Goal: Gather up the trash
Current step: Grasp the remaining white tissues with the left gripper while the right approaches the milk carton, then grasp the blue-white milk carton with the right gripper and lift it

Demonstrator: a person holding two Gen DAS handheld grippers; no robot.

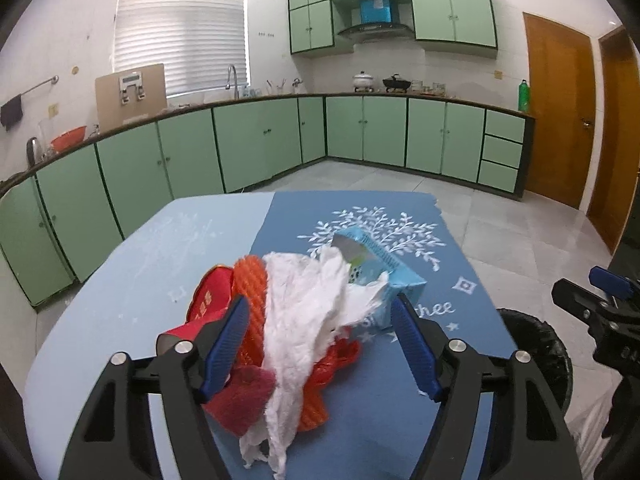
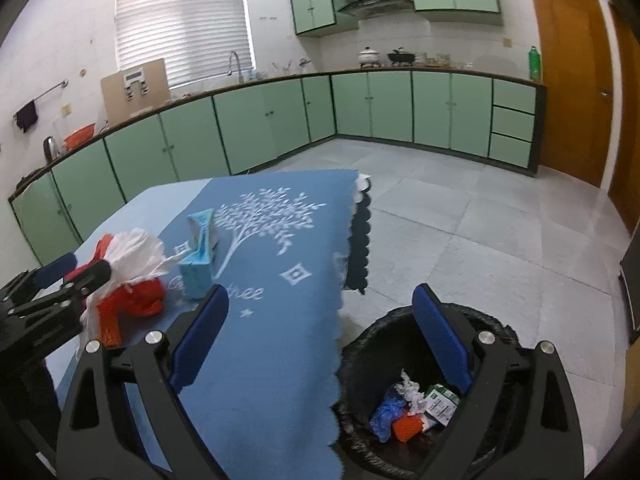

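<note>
Your left gripper (image 1: 318,316) stands wide open over the table, blue pads spread to either side of the trash heap and not pressing on it, so you hold nothing there. Right between those pads sits the crumpled white tissue (image 1: 308,304), draped over an orange mesh piece (image 1: 250,284) and a red wrapper (image 1: 208,300), with more red plastic underneath. The tissue's long axis runs roughly straight away from you, along your fingers, which suits a close across it. Just beyond and to the right lies the light blue carton (image 1: 384,276), tipped on its side on the blue tablecloth (image 1: 460,320).

Your right gripper (image 2: 320,312) is open too and empty, hanging at the table's edge above the black bin (image 2: 492,324), which already has tissue, a blue scrap and a small carton inside. The heap (image 2: 132,268) lies well to its left, so the left hand is plainly the nearer one. The bin sits off to your right, beyond the tablecloth's scalloped edge: I'd judge the carry goes that way once you close.
</note>
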